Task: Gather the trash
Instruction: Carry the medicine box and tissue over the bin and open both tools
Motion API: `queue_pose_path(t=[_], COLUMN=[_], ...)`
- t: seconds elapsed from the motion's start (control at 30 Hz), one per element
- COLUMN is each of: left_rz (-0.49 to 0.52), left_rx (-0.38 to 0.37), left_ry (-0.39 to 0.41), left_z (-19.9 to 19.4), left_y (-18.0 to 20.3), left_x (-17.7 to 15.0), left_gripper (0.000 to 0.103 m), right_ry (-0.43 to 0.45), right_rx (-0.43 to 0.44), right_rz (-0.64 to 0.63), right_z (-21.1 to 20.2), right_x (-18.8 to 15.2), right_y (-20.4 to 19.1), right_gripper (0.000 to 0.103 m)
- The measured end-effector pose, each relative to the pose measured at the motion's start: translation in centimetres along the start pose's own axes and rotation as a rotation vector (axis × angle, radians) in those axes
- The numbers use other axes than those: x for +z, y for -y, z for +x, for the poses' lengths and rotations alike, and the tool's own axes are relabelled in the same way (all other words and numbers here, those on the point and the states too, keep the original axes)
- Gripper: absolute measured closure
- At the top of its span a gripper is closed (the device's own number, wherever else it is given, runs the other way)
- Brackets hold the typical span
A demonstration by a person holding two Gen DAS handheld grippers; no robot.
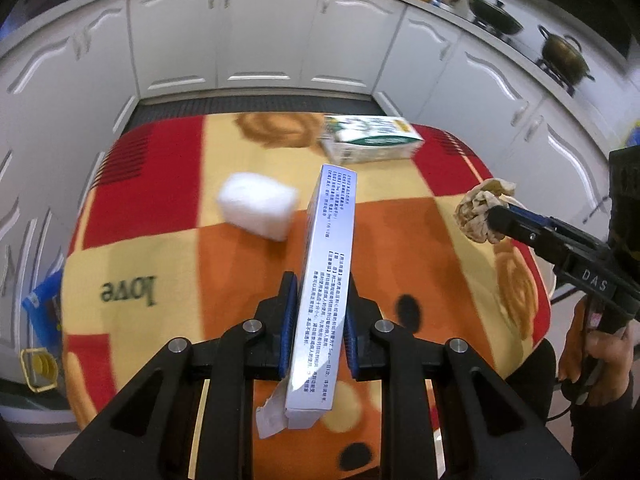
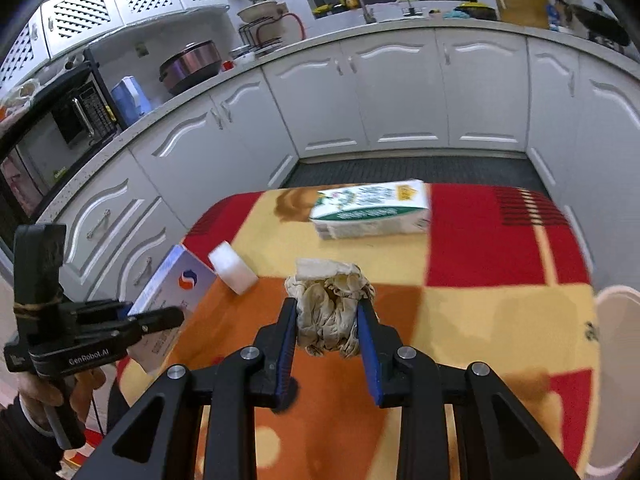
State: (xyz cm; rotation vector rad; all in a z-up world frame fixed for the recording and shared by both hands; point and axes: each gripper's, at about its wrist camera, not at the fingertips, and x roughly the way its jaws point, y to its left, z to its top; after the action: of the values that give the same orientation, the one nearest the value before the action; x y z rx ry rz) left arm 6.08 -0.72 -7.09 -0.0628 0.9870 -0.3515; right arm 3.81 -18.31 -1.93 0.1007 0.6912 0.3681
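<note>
1. Far left, right wrist view: left gripper (image 2: 136,314), black, gripped by a hand (image 2: 60,392) at its handle; pressed together on a flat medicine box (image 2: 176,284) with a red and blue logo on its face.
2. Left wrist view, centre: same left gripper (image 1: 318,328), blue pads (image 1: 289,320) clamped against both long faces of the medicine box (image 1: 324,280); box held on edge above the tablecloth (image 1: 140,220), printed text uppermost, a torn flap hanging at its near end.
3. Left of the box: white foam block (image 1: 258,210) lying on the tablecloth, apart from both grippers; seen also in the right wrist view (image 2: 234,268), just beside the box.
4. Far edge of the table: green and white carton (image 1: 372,144) lying on its side; in the right wrist view (image 2: 370,210), beyond the paper wad.
5. Right wrist view, centre: right gripper (image 2: 328,320) pinching a crumpled beige paper wad (image 2: 328,312) between its blue pads (image 2: 288,344); wad held above the checked tablecloth (image 2: 500,312).
6. Right edge, left wrist view: right gripper (image 1: 496,222) reaching in from the side, paper wad (image 1: 480,212) at its tip, a hand (image 1: 592,356) on the handle below.
7. Far right, right wrist view: white bin rim (image 2: 618,300) just beside the table edge; contents not visible.
</note>
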Motion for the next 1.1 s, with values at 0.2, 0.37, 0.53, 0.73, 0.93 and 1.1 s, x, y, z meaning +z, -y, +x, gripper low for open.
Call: queue_pose_path(t=[0.2, 0.37, 0.53, 0.73, 0.93, 1.1], left_rz=[0.096, 0.18, 0.23, 0.275, 0.297, 0.321], left_rx=[-0.007, -0.025, -0.036, -0.037, -0.044, -0.052], left_ry=[0.01, 0.022, 0.022, 0.012, -0.003, -0.008], left_z=[0.7, 1.5, 2.8, 4.1, 5.1, 5.8], left_y=[5.8, 10.4, 13.4, 16.1, 17.8, 19.4], left_x=[0.1, 0.1, 0.3, 0.5, 0.8, 1.0], left_gripper=[0.085, 0.085, 0.085, 0.085, 0.085, 0.085], right_ry=[0.025, 0.038, 0.046, 0.051, 0.051, 0.052], right_rx=[-0.058, -0.105, -0.149, -0.182, -0.2, -0.215], right_rz=[0.053, 0.115, 0.159, 0.199, 0.234, 0.253], right_z=[-3.4, -5.6, -7.6, -9.0, -9.8, -10.4], right_x=[-2.0, -3.3, -4.6, -5.7, -6.6, -7.2], right_y=[3.3, 6.4, 9.1, 11.3, 13.1, 14.4], right_gripper=[0.075, 0.075, 0.075, 0.075, 0.075, 0.075])
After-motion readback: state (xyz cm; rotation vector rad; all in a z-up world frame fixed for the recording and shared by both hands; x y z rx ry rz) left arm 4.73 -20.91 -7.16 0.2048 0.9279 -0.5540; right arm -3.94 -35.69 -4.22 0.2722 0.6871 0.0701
